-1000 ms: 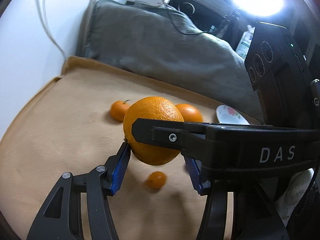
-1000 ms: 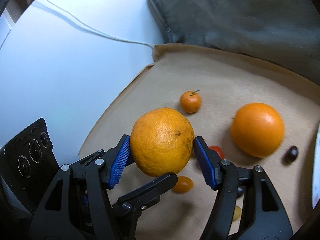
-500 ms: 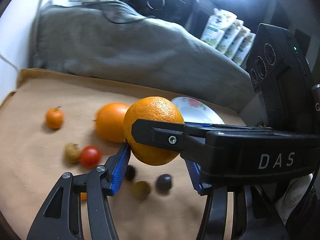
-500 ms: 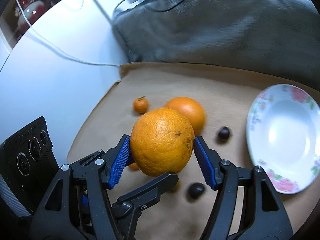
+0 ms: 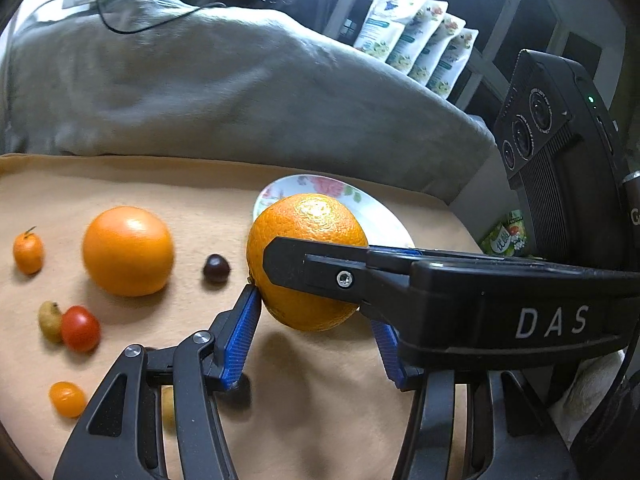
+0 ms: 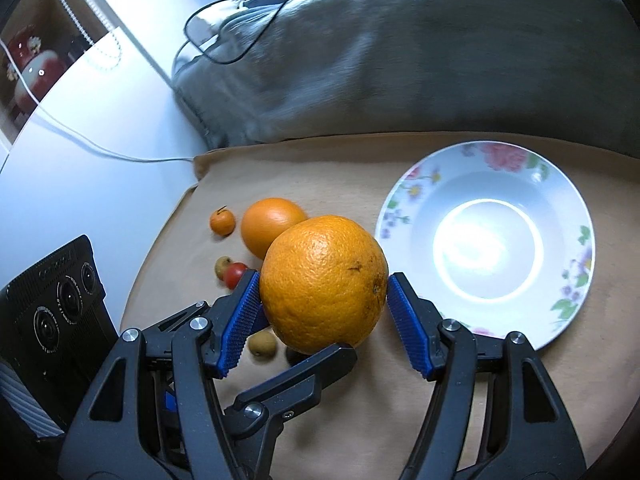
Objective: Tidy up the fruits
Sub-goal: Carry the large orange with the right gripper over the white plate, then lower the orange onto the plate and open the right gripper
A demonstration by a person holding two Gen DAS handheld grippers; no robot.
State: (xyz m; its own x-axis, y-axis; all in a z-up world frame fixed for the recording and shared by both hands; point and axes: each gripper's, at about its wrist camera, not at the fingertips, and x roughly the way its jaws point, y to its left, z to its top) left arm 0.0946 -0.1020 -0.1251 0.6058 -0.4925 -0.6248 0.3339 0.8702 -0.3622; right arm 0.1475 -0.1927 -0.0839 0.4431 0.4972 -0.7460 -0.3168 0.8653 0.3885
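Both grippers are shut together on one large rough orange (image 5: 308, 220) (image 6: 324, 280), held above the tan mat. My left gripper (image 5: 316, 320) clamps it from one side, my right gripper (image 6: 324, 312) from the other, with their fingers crossing. A white floral plate (image 6: 560, 184) (image 5: 384, 220) lies empty on the mat to the right, just beyond the orange. On the mat to the left lie a smooth orange (image 5: 128, 250) (image 6: 268, 220), a small mandarin (image 5: 28, 252) (image 6: 222, 222), a dark grape (image 5: 216, 268), a red tomato (image 5: 80, 328) and small yellow fruits.
A grey pillow (image 5: 220, 92) with a black cable lies behind the mat (image 5: 320, 408). A white wall (image 6: 80, 184) is at the left. Pouches (image 5: 416, 44) stand on dark shelves at the back right. An orange cherry tomato (image 5: 67, 399) lies near the front left.
Both grippers, still holding the orange, have swung right across the mat. The plate has come into full view and now sits close to the held orange.
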